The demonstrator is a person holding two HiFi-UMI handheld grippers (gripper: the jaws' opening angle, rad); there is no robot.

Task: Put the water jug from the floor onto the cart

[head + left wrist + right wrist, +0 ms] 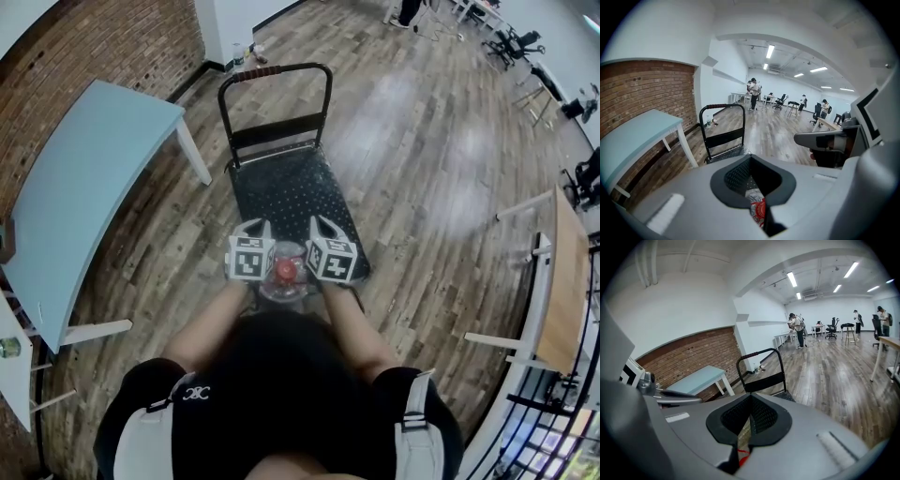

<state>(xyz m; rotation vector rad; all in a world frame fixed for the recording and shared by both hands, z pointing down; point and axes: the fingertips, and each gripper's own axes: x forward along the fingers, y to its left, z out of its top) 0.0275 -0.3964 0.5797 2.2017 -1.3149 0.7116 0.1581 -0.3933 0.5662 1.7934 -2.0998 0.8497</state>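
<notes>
The clear water jug (284,274) with a red cap hangs just off the near edge of the black cart deck (291,187), close in front of the person's body. It sits squeezed between my two grippers. My left gripper (255,228) flanks its neck on the left and my right gripper (324,225) on the right, both with jaws shut and pointing toward the cart. In the left gripper view the red cap (759,211) shows below the left gripper (751,154). In the right gripper view a sliver of red cap (743,456) shows under the right gripper (751,394).
The cart's upright push handle (277,70) stands at its far end. A light blue table (84,187) runs along the brick wall (112,37) on the left. A wooden table (567,272) stands at the right. Several people (753,91) are far down the room.
</notes>
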